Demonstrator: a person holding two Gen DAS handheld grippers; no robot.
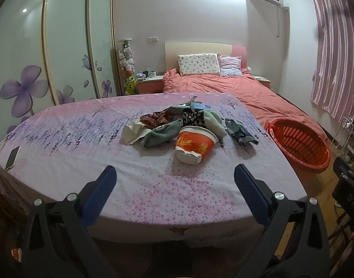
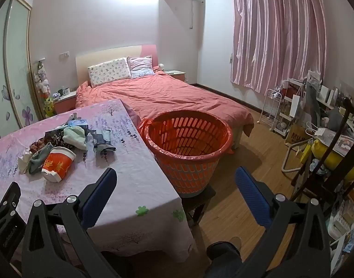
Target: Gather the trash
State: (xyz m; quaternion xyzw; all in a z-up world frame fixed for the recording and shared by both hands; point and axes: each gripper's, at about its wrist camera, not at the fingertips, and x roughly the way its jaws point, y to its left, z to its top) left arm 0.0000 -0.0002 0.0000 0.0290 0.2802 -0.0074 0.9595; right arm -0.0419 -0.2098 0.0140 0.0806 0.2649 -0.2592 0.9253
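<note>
The left gripper (image 1: 175, 176) is spread wide with nothing between its blue fingers (image 1: 100, 197), held low over the near edge of the table (image 1: 72, 166) and aimed at the pile in the middle. The right gripper (image 2: 175, 177) is likewise wide apart and empty, held off the table's right corner and facing the orange basket (image 2: 188, 159).

By my reading, the collecting has not begun. The basket, lined with a red bag, stands on a dark stool just beside the table's right side, and no trash shows inside it. Everything is still on the table: an orange cup (image 1: 194, 146) on its side nearest the left gripper, crumpled white paper (image 1: 131, 133) to its left, wadded cloths (image 1: 163, 133) behind, and a blue packet (image 2: 78, 123) at the far end. A phone (image 1: 12, 157) lies apart at the near left edge.
</note>
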